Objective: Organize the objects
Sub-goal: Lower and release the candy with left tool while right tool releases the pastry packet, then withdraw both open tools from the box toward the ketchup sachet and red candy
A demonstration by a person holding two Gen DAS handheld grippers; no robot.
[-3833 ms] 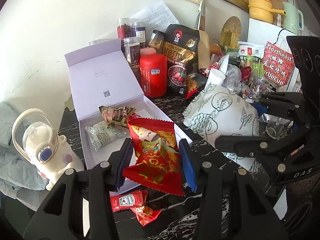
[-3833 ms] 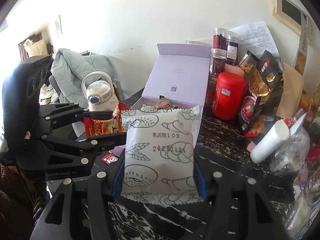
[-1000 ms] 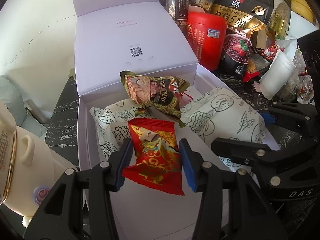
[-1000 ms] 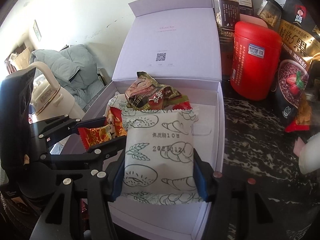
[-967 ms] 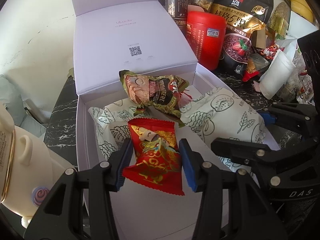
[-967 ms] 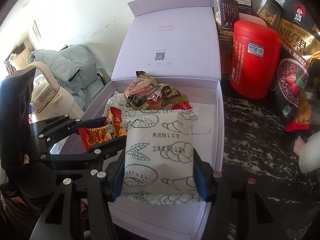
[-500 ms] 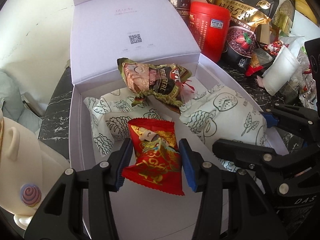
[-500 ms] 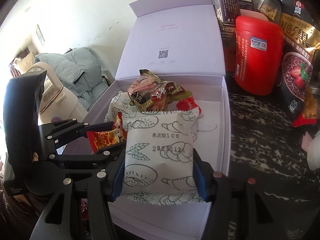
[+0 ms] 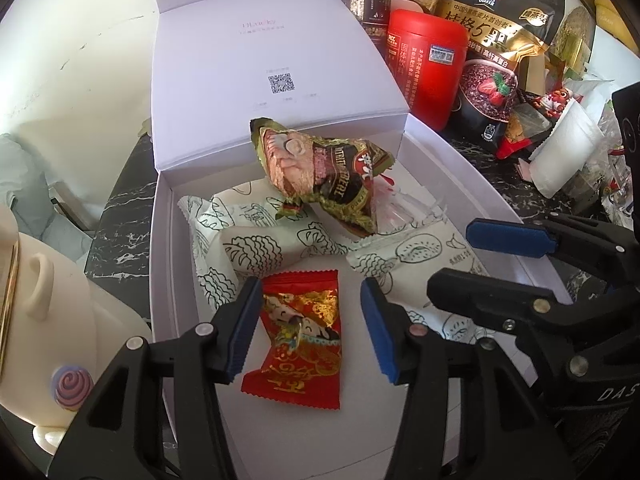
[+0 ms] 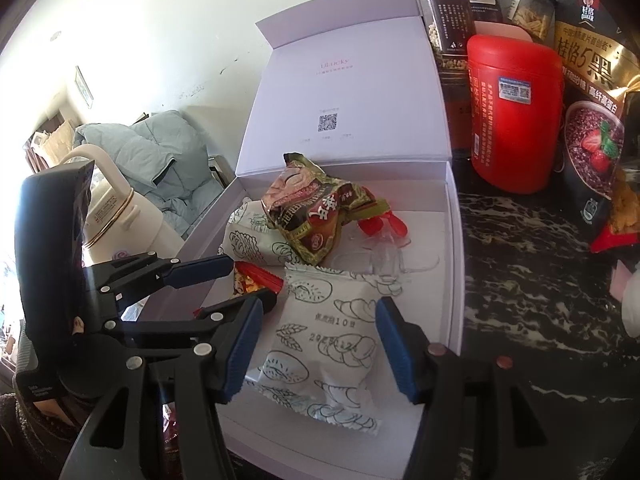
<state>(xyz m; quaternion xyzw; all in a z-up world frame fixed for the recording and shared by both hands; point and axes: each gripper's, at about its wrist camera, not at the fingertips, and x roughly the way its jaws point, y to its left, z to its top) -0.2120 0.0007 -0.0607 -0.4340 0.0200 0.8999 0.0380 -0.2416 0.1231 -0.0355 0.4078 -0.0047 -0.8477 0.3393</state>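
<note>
An open lilac box (image 9: 160, 264) (image 10: 454, 248) holds snack packets. My left gripper (image 9: 310, 326) is open over it, and a red and gold packet (image 9: 302, 340) lies loose on the box floor between the fingers. My right gripper (image 10: 318, 344) is open too, with a white printed pastry packet (image 10: 332, 352) lying loose in the box between its fingers. A green and brown snack bag (image 9: 320, 176) (image 10: 316, 216) and another white packet (image 9: 240, 236) lie further back. The right gripper (image 9: 476, 258) shows in the left wrist view.
A red canister (image 9: 426, 64) (image 10: 516, 112), a black oat bag (image 9: 500, 40), jars and a white cup (image 9: 568, 148) crowd the dark marble counter (image 10: 520, 288) to the right. A cream bottle (image 9: 44, 340) (image 10: 116, 220) stands left of the box.
Both grippers have opened over the box. The red packet and the white pastry packet have dropped from the jaws onto the box floor.
</note>
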